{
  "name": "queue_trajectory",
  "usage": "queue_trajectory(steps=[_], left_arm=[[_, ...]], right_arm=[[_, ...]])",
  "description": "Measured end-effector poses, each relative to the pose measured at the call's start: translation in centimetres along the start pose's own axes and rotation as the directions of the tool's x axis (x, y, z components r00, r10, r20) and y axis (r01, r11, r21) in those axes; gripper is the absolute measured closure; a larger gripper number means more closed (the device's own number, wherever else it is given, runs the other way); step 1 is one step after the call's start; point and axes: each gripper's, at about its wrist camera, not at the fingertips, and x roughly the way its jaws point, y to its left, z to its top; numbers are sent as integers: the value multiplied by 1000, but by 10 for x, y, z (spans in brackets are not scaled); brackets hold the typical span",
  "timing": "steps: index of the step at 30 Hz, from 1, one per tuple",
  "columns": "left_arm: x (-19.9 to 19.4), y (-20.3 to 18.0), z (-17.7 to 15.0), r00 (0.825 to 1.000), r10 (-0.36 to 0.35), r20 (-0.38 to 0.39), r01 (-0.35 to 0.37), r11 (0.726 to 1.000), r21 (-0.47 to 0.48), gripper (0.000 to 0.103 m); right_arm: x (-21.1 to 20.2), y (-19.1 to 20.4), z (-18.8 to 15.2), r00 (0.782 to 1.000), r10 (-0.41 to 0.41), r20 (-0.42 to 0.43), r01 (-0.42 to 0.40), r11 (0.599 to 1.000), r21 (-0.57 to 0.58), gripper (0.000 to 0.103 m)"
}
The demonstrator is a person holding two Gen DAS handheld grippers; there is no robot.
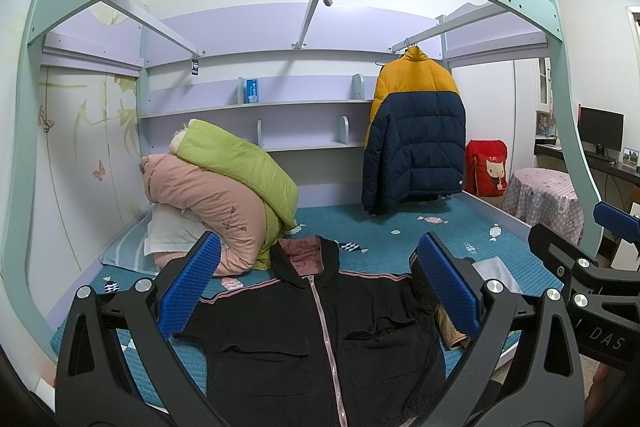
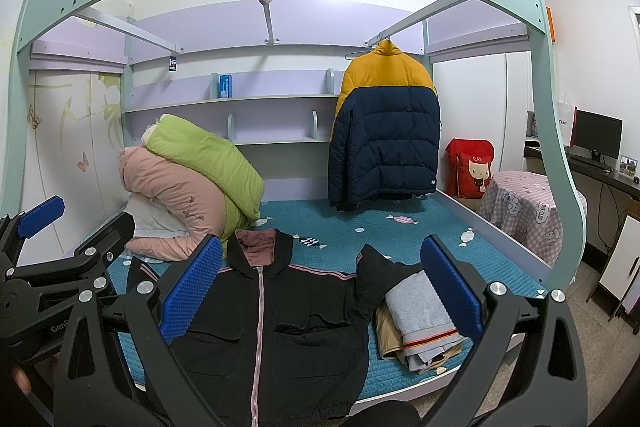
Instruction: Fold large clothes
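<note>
We hold the left gripper (image 1: 320,287) and the right gripper (image 2: 322,287) side by side above the near edge of the bed (image 1: 400,227); both have their jaws spread wide and grip nothing. The jacket (image 1: 316,331) lies face up on the near part of the bed, zipped, hood toward the far side, hem hanging over the near edge.

What could go wrong, as we judge it: the hem overhangs, so a pull toward us may drag the jacket off the bed; the right sleeve is already bunched against the folded pile (image 2: 424,323), so a sweep on that side may catch the pile and spoil it; the fabric looks thick, and a pinch of the top layer only would leave the back behind and give a crooked fold; the quilts (image 1: 224,195) sit just beyond the left shoulder, so a wide swing there could snag them.

The right view shows the pile plainly, grey cloth over tan, just right of the jacket; the left view hides most of it behind a pad. The left view shows the right gripper at its right edge; the right view shows the left one at its left edge, and the left sleeve partly hidden behind it.
</note>
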Motion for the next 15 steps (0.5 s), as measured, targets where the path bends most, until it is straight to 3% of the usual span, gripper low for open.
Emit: queue_trajectory(steps=[15], left_arm=[[0, 0, -1, 1000, 1, 0, -1, 1000, 2, 5]], right_arm=[[0, -1, 0, 1000, 1, 0, -1, 1000, 2, 7]])
